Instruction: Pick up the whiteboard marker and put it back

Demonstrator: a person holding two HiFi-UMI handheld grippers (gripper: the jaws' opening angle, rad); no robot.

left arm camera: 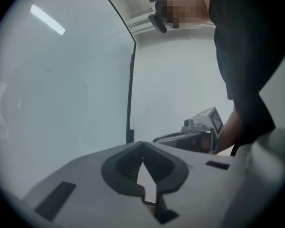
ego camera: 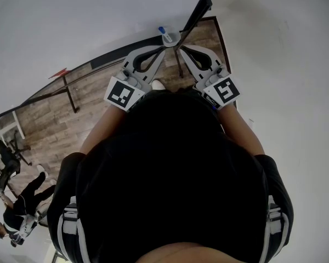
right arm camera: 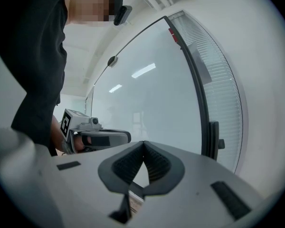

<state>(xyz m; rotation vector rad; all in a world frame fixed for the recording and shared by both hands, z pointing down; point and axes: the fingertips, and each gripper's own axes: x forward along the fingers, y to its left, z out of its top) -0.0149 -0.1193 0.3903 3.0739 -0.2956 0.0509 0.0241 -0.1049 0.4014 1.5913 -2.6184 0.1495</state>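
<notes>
Looking down in the head view, we see the whiteboard marker at the top centre of the frame, on the dark lower edge of the whiteboard. It is small here. Its long axis seems to slant from upper left to lower right, with the blue end toward the upper left. It sits just above the tips of the left tongs and right tongs, between the two and very near both.

In the left gripper view, the left tongs are closed tip to tip, holding nothing.

In the right gripper view, the right tongs are likewise closed and hold nothing.
</notes>
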